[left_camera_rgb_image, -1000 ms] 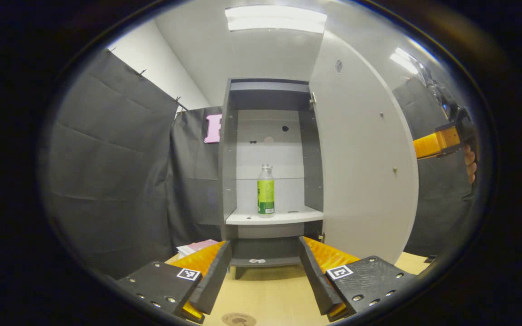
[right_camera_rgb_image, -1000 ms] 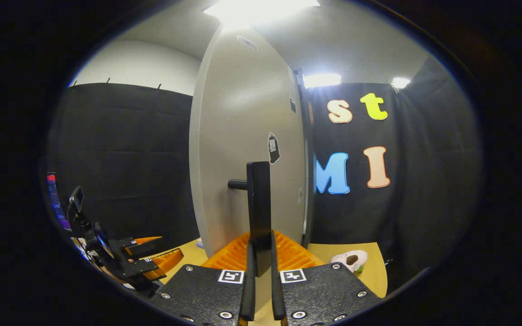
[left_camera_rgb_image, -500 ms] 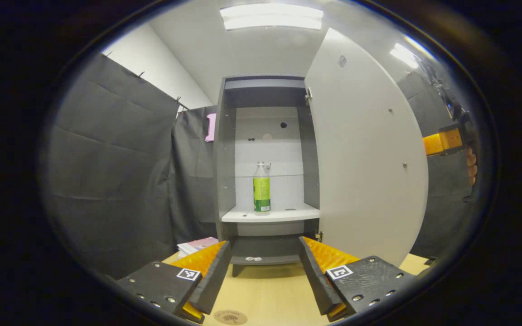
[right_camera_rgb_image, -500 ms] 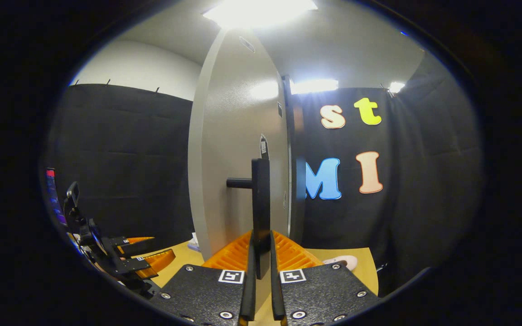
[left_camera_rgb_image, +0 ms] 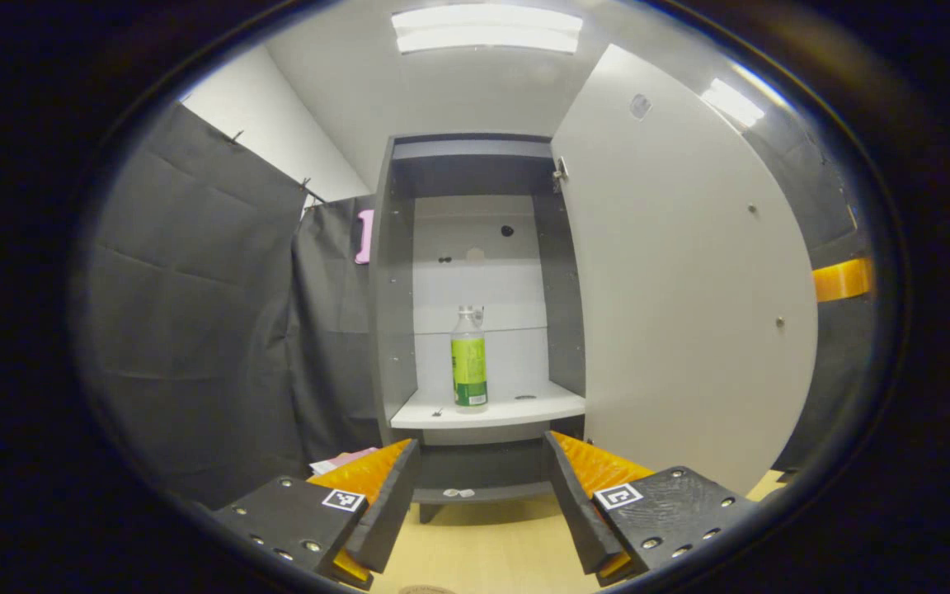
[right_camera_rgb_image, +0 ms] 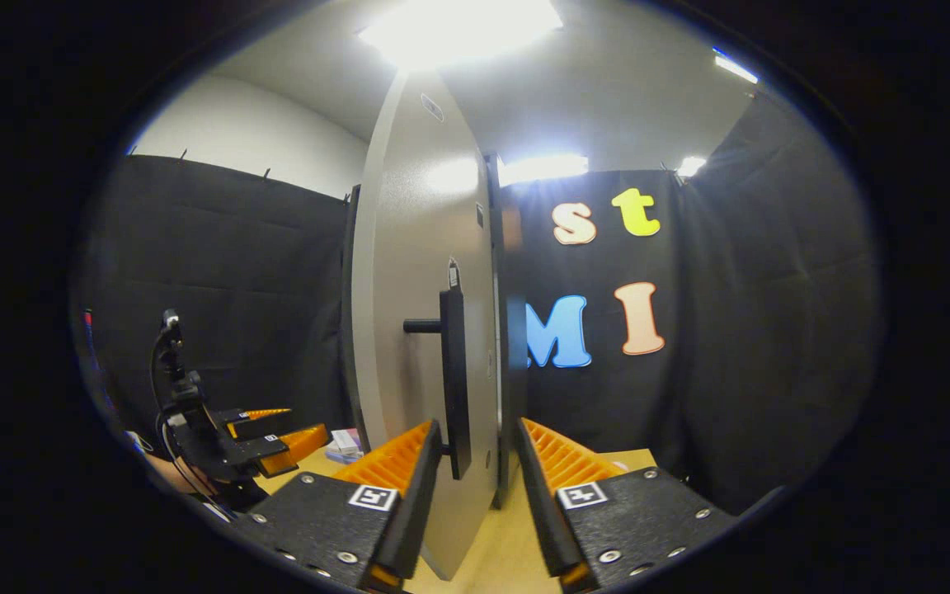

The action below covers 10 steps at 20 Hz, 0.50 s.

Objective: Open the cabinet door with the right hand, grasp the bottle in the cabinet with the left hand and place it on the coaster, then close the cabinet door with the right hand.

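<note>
While the left gripper (left_camera_rgb_image: 482,503) hovers with fingers apart near the cabinet (left_camera_rgb_image: 397,297), the bottle (left_camera_rgb_image: 468,360) stands upright on its far shelf (green label); right of it the door (left_camera_rgb_image: 681,289) hangs open, its handle (right_camera_rgb_image: 452,379) between the right gripper (right_camera_rgb_image: 477,483) and its spread, empty fingers.

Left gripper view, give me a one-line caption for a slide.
Open left gripper faces the bottle standing on the shelf of the cabinet, door swung wide open.
</note>
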{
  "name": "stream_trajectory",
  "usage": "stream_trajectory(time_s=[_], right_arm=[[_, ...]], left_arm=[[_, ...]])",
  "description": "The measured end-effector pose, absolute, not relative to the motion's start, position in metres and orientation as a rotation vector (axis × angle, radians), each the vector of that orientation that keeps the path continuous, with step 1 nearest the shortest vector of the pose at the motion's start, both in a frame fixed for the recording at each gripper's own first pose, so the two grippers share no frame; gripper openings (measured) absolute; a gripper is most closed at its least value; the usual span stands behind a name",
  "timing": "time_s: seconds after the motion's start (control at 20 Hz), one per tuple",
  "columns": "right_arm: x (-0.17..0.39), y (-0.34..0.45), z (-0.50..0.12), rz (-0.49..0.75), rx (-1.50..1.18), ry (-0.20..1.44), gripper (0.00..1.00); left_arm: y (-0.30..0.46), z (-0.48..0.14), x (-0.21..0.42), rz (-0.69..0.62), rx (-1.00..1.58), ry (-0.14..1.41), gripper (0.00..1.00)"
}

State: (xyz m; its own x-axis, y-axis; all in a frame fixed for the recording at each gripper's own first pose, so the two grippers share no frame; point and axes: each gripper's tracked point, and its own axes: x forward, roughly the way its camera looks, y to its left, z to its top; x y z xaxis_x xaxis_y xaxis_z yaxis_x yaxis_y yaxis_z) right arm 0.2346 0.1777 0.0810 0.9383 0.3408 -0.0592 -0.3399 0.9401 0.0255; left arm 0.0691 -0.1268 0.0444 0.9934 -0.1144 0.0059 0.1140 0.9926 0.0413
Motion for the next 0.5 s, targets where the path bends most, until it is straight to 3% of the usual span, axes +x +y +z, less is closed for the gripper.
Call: stream_trajectory(time_s=[0.05,0.1,0.15,0.5], right_arm=[[0.237,0.17,0.083,0.303,-0.001,0.049,0.68],[0.238,0.161,0.086,0.255,-0.015,0.036,0.89],[0.239,0.154,0.086,0.213,-0.024,0.028,0.95],[0.229,0.122,0.078,-0.019,-0.015,0.059,0.95]], left_arm=[[-0.127,0.048,0.08,-0.132,0.031,-0.011,0.8],[-0.126,0.051,0.09,-0.148,0.021,-0.011,0.8],[-0.125,0.055,0.101,-0.164,0.013,-0.015,0.8],[-0.111,0.064,0.19,-0.224,0.0,-0.022,0.89]])
